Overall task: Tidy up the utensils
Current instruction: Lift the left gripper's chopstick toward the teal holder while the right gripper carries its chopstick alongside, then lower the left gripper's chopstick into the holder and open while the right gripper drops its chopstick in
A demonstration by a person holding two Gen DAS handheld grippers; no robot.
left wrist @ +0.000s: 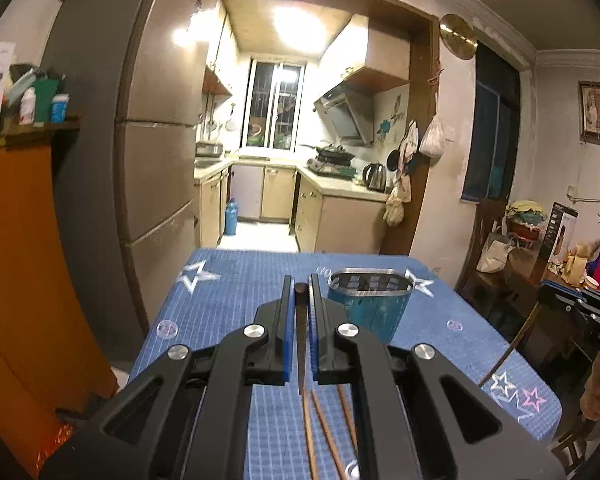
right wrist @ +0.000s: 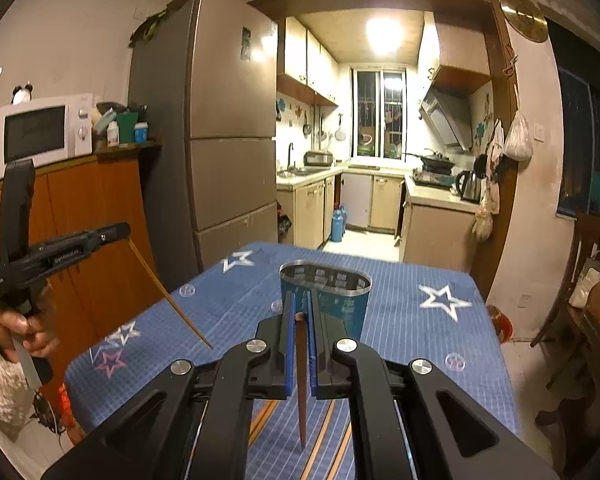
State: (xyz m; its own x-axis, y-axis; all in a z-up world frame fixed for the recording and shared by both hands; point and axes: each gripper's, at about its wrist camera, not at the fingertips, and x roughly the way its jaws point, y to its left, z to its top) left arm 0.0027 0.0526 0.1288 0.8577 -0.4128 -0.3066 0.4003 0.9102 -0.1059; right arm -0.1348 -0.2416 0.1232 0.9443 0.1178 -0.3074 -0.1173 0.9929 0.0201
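Observation:
A blue utensil holder (left wrist: 370, 308) with a metal rim stands upright on the blue star-patterned tablecloth (left wrist: 228, 320), just right of my left gripper (left wrist: 300, 280). That gripper is shut on a dark wooden chopstick (left wrist: 300, 340) that hangs down between its fingers. My right gripper (right wrist: 301, 296) is shut on another chopstick (right wrist: 301, 380), directly in front of the holder (right wrist: 340, 300). Loose chopsticks (left wrist: 320, 428) lie on the cloth under both grippers and show in the right wrist view as well (right wrist: 324, 428). Each view shows the other gripper off to the side (right wrist: 126, 231) (left wrist: 546, 292) with its stick slanting down.
A tall fridge (right wrist: 228, 120) and an orange cabinet (right wrist: 92, 208) with a microwave (right wrist: 40, 132) stand left of the table. A wooden chair (right wrist: 580, 272) and cluttered sideboard sit at right. Beyond the table's far edge a doorway leads into the kitchen. Small clear discs (right wrist: 455, 361) dot the cloth.

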